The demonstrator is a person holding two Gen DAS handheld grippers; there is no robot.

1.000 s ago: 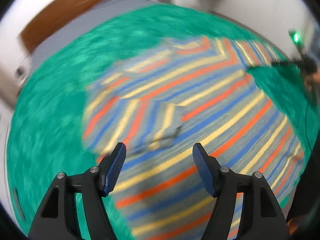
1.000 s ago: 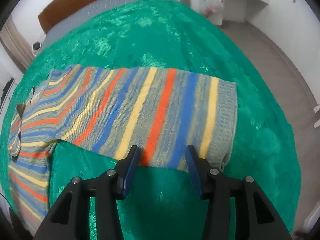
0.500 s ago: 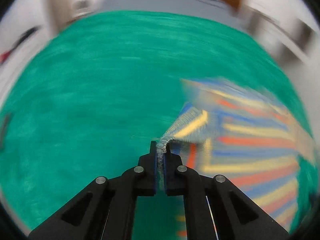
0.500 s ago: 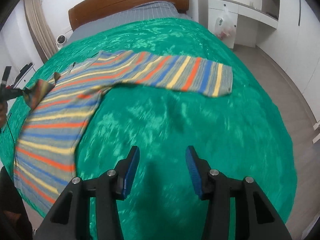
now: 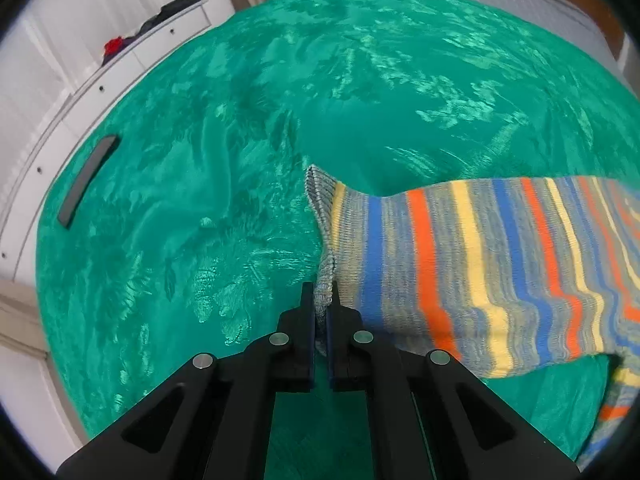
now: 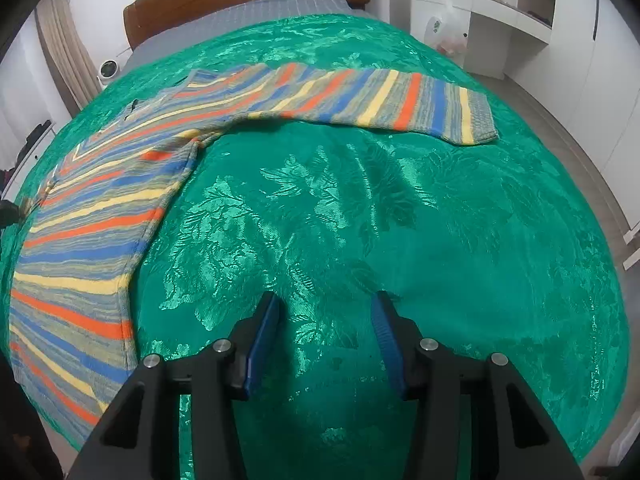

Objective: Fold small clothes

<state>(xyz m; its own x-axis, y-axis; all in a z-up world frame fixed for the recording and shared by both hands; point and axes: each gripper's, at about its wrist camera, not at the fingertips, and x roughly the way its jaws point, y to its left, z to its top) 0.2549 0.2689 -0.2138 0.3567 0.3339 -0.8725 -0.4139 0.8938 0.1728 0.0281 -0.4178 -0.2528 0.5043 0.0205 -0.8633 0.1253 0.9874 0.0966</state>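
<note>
striped sweater (image 5: 480, 264) cuff clamped in left gripper (image 5: 320, 304) – right gripper (image 6: 324, 340) apart, empty

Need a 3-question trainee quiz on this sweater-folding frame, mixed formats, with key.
1. True or false: the left gripper is shut on the cuff of the striped sweater.
2. What lies between the fingers of the right gripper? A) a sleeve B) nothing, only green bedspread below C) a sock
3. Fill in: the other sleeve lies flat, stretched toward the ____ side of the right wrist view.

Key: 1 true; 2 B; 3 right.
</note>
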